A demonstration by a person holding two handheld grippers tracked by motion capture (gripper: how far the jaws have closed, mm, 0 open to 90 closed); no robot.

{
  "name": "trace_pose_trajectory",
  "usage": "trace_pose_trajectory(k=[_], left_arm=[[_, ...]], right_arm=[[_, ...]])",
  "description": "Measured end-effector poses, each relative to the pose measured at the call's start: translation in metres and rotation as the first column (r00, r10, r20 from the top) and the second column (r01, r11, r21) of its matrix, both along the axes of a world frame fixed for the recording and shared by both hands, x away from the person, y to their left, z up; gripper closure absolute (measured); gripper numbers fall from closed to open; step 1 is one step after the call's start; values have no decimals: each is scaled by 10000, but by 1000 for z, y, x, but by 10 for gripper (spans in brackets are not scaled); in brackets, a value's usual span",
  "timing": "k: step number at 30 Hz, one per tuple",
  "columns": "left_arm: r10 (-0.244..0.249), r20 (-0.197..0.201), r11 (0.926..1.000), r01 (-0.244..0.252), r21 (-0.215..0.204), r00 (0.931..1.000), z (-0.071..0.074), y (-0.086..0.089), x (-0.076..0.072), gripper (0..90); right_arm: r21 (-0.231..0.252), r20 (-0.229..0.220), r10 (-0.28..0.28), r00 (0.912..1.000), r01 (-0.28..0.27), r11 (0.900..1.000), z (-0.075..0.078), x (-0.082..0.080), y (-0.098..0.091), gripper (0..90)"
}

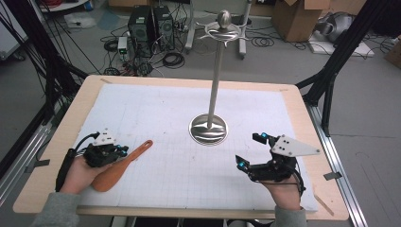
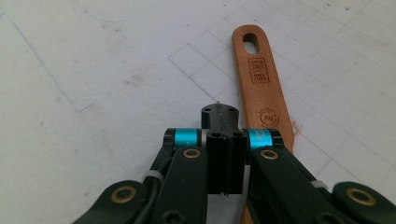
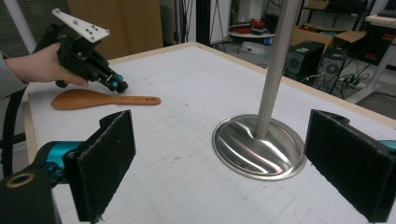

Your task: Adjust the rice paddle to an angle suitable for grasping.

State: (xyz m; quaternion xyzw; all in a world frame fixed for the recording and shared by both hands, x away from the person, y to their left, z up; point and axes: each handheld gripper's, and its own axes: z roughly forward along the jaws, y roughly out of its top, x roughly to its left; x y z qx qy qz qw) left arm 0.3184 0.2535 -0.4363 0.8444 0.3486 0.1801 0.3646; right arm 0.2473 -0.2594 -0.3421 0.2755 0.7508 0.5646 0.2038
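Left gripper point(image 1: 124, 150) sits over the spatula point(image 1: 124, 166), jaws closed flat on each other with nothing between them; in the left gripper view the handle point(image 2: 261, 79) runs just beside and partly under the right-hand jaw, not inside the grip. The spatula lies flat on the white mat point(image 1: 156, 118) at the near left, blade toward me, handle with its hang hole point(image 2: 251, 45) pointing toward the stand point(image 1: 208, 128). Right gripper point(image 1: 249, 151) hovers at the near right, jaws wide open and empty, base of the stand in front of it. I judge the step in hand to be the pick-up of the spatula, likely to hang it on the hooks point(image 1: 224, 33) at the top of the stand. To do it well I need to open the left jaws first, then centre them across the handle, not the blade, since the blade is wide and lies flat. Grip somewhere mid-handle, clear of the hole, so the hole stays free for a hook. Pads should come down square to the mat on both edges of the handle; a skewed approach may just push the wood sideways. Risk: thin handle, flat on the mat, may slip out on closing.
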Motion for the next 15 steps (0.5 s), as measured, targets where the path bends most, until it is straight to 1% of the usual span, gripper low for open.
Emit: trace_pose_trajectory(k=[2,3,4,5,8,9,10,11,12,15], left_arm=[[53,-183,10000,-52,16,9998,-3,-4,8,895],[53,-183,10000,-52,16,9998,-3,-4,8,895],[103,-235,9999,-105,-73,9997,-3,-5,10,895],[80,-240,10000,-81,-18,9997,-3,-6,11,895],[-315,-293,9995,315,-8,9991,-2,-12,10,895],[-315,-293,9995,315,-8,9991,-2,-12,10,895],[-479,-251,9988,481,72,9985,-2,-16,8,895],[-479,-251,9988,481,72,9985,-2,-16,8,895],[-602,-254,9981,605,122,9979,-2,-18,8,895],[-661,-270,9977,665,163,9975,-1,-19,7,895]], right_arm=[[-2,62,-13,10000,13,10000,0,0,-1,77],[48,18,-11,10000,11,10000,1,-1,-1,77],[48,18,-11,10000,11,10000,1,-1,-1,77],[43,103,-11,9999,11,10000,1,-1,-2,77],[107,11,-65,10000,65,9999,1,-1,-4,77],[107,11,-65,10000,65,9999,1,-1,-4,77],[82,34,-63,10000,62,9999,0,0,-4,77],[82,34,-63,10000,62,9999,0,0,-4,77],[47,6,-43,10000,43,10000,0,0,-3,77],[22,17,-3,10000,3,10000,0,0,-1,77]])
